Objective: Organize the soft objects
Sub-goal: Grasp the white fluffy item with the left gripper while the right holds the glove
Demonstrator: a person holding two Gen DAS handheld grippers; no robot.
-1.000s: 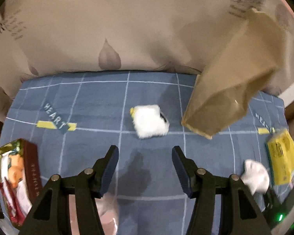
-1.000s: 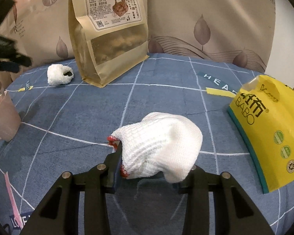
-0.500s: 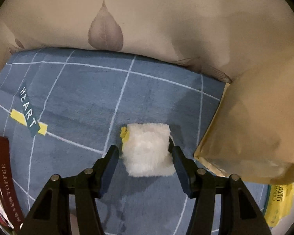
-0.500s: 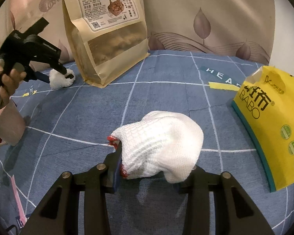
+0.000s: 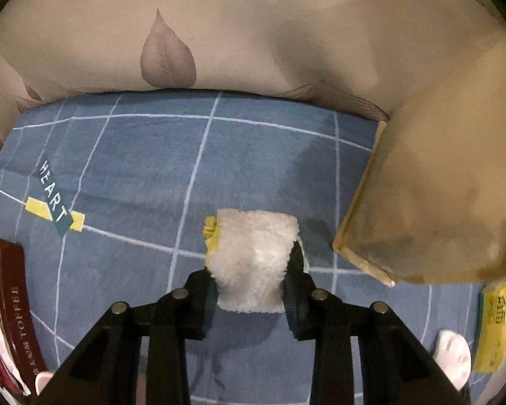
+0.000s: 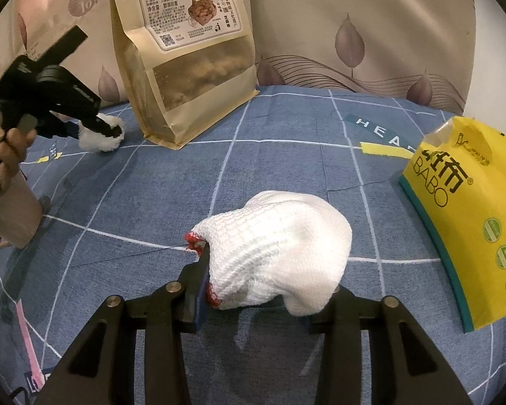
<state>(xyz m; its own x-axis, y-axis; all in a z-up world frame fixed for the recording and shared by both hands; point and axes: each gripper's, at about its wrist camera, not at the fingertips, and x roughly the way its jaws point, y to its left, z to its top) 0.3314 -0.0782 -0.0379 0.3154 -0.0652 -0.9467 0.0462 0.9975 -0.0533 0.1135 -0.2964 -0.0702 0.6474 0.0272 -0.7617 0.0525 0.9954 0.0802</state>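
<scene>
A fluffy white cloth with a yellow tag lies on the blue checked sheet. My left gripper points down over it. Its jaws are closing, and the pads press the cloth in from both sides. From the right wrist view, the same gripper sits on the fluffy cloth at the far left, held by a hand. Nearer, my right gripper is shut on a white knitted glove with a red cuff, just above the sheet.
A tall brown snack bag stands just right of the fluffy cloth, against the beige leaf-print fabric. A yellow BABO pack lies at the right. A dark red toffee box sits at the left.
The left gripper came down over the fluffy cloth and its jaws narrowed onto it, squeezing it. The right gripper stayed put, holding the knitted glove.
</scene>
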